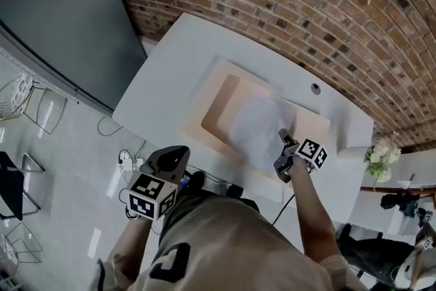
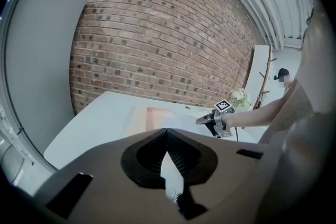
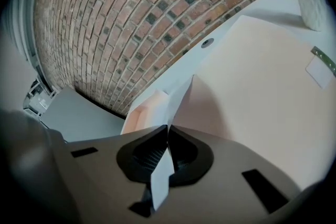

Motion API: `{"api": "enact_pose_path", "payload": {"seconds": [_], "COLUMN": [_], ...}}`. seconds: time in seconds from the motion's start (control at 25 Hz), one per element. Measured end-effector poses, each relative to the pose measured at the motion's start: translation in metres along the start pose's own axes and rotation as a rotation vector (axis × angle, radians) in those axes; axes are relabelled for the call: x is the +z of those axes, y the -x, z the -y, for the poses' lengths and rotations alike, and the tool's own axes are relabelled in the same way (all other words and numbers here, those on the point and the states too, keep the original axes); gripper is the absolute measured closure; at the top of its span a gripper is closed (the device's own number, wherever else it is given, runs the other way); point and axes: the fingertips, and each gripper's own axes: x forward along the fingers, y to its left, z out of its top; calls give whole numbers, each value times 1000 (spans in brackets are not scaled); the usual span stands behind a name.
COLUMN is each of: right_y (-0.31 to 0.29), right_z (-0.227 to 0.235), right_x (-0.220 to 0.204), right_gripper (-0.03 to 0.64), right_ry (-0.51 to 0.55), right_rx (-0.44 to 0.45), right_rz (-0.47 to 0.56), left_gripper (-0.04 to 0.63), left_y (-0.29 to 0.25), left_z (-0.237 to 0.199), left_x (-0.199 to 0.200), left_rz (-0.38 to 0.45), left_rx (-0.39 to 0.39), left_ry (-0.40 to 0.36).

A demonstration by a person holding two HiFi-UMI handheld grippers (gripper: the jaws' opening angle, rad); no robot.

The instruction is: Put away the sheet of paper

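Table (image 1: pixel 163 71) is white; its far edge runs close along the brick wall (image 1: pixel 306 3) at 12 o'clock, and its near edge is by your body at 6. Bare tabletop lies open at 9 o'clock of the peach tray (image 1: pixel 201 116), with floor (image 1: pixel 68 167) beyond that. Your right gripper (image 1: pixel 283 141) has its jaws pinched on the sheet of paper (image 1: pixel 255 126). The sheet spreads from the jaws toward 11 o'clock, over the tray's right half, bent upward at the jaws. Your left gripper (image 1: pixel 174 159) hangs off the table's near edge at 7 o'clock, well apart from the sheet, jaws together with nothing in them. Flowers (image 1: pixel 379 159) at 3 o'clock. Grey panel (image 1: pixel 61 17) at 10.
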Motion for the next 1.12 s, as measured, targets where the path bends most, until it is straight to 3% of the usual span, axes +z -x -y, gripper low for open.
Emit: {"api": "enact_pose_path", "payload": {"seconds": [0.6, 1.12], "right_y": [-22, -40], "right_z": [-5, -9], "right_x": [-9, -14], "right_gripper": [594, 594], "right_ry": [-2, -63], "right_rx": [-14, -26], "right_rz": [-48, -22], "left_gripper": [581, 581], "left_y": [8, 7], "left_z": [-17, -31], "left_x": [-4, -12], "left_rz": [-1, -34], "left_rx": [53, 53], "left_ry": [50, 68]}}
